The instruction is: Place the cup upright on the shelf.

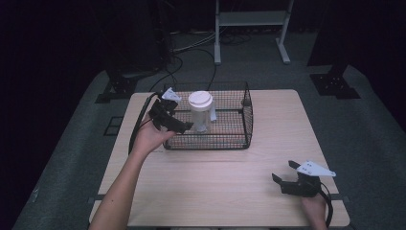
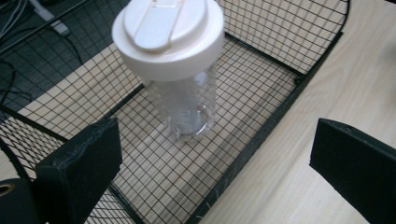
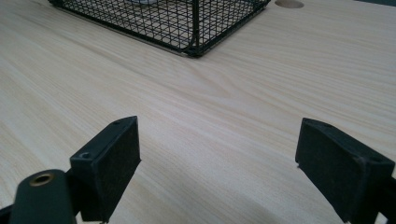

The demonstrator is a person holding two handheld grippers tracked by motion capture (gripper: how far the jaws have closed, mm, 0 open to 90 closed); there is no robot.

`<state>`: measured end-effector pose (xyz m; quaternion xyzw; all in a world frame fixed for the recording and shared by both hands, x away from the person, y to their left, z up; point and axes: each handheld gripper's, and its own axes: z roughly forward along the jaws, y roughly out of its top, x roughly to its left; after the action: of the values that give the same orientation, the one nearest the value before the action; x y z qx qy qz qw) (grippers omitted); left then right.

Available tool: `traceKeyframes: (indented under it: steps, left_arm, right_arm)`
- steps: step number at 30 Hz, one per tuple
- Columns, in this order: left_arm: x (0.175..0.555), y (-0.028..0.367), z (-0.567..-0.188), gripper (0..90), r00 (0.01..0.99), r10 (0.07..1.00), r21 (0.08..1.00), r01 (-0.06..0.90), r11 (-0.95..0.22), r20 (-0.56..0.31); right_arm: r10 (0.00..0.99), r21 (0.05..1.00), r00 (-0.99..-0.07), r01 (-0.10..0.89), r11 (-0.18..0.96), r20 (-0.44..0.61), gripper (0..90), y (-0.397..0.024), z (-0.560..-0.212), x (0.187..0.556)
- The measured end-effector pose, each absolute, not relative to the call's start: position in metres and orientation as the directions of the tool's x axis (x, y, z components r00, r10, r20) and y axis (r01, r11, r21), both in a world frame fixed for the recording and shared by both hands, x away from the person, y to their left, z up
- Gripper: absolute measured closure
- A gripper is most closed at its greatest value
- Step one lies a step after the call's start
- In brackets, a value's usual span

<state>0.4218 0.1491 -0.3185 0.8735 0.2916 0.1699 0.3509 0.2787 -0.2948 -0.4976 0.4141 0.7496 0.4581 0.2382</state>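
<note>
Bottle (image 1: pixel 200 113) upright in wire basket (image 1: pixel 246 125), lid on. Left gripper (image 1: pixel 184 126) fingers wide, just beside for grasp; right gripper (image 1: pixel 283 175) wide, idle near counter (image 1: pixel 215 187) edge.

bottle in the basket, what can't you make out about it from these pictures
- Bottle contents: left gripper view, the white lid covers the top; the clear wall shows nothing certain.
- Its near side: high view, the left tool overlaps it.
- Wire basket inside: right gripper view, cut by the top edge.
</note>
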Motion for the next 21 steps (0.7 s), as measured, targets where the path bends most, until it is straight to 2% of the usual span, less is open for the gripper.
traceKeyframes:
  steps: [21]
  left_arm:
    - [0.401,0.154,-0.328,1.4,0.792,0.607,0.734,0.370,-0.569,0.071]
  right_arm:
    - [0.845,0.880,-0.535,0.405,0.247,0.010,12.9,-0.294,-0.498,0.279]
